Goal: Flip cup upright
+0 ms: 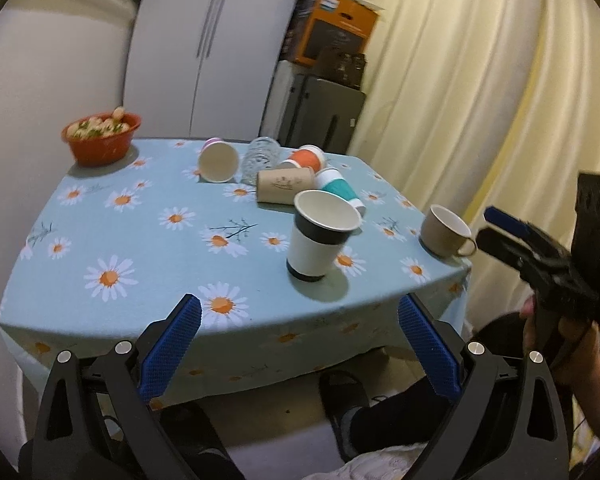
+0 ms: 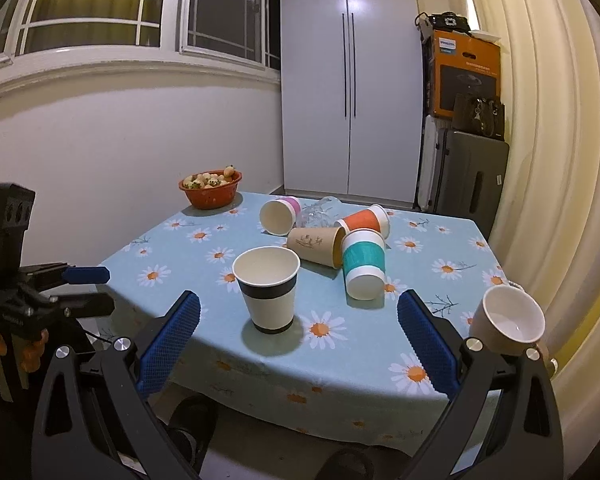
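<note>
A white paper cup with a black band (image 1: 320, 236) (image 2: 267, 288) stands upright near the table's front edge. Behind it several cups lie on their sides: a teal one (image 1: 338, 192) (image 2: 362, 264), a brown one (image 1: 286, 186) (image 2: 314, 242), an orange one (image 1: 306, 159) (image 2: 364, 220), a pink-based one (image 1: 219, 160) (image 2: 278, 214), and a clear glass (image 1: 262, 158) (image 2: 320, 210). A beige mug (image 1: 446, 232) (image 2: 508, 320) stands upright at the front right corner. My left gripper (image 1: 300, 344) and my right gripper (image 2: 300, 340) are open and empty, in front of the table edge.
The table has a blue daisy tablecloth (image 1: 140, 240) (image 2: 420, 320). A red bowl of food (image 1: 102, 138) (image 2: 211, 188) sits at the back left. A white cabinet (image 2: 352, 80), stacked boxes (image 2: 466, 76) and a curtain (image 2: 548, 160) stand behind and to the right.
</note>
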Action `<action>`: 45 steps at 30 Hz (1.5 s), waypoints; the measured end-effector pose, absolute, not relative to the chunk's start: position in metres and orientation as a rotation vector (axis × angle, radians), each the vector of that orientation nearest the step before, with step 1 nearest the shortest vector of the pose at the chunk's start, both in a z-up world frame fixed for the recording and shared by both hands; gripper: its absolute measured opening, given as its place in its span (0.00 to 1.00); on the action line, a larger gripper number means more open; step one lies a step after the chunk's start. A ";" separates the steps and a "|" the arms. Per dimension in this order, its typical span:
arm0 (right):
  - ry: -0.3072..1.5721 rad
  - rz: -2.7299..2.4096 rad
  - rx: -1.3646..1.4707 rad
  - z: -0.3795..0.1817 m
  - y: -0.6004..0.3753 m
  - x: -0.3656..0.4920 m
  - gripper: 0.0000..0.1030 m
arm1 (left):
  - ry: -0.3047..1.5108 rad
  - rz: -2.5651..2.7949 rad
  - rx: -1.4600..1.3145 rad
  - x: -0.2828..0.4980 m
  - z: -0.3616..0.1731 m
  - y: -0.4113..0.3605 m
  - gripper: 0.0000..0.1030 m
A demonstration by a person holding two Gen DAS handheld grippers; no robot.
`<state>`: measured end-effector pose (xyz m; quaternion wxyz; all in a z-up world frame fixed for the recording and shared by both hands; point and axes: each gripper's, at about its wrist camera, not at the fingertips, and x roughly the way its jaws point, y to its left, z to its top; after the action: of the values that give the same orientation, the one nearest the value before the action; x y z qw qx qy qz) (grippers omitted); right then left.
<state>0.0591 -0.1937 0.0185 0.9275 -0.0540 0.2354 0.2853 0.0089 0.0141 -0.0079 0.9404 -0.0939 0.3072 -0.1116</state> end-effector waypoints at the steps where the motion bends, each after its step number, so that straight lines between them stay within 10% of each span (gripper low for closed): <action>1: 0.482 0.585 -0.107 0.019 -0.195 0.058 0.95 | 0.621 -0.230 -0.175 0.007 -0.007 0.011 0.93; 45: 0.532 0.520 -0.169 -0.002 -0.191 0.051 0.95 | 0.581 -0.177 -0.099 -0.011 -0.008 0.000 0.93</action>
<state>0.0505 -0.1915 -0.0019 0.9282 -0.0825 0.2594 0.2536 -0.0110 -0.0001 -0.0079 0.9531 -0.0489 0.2857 -0.0872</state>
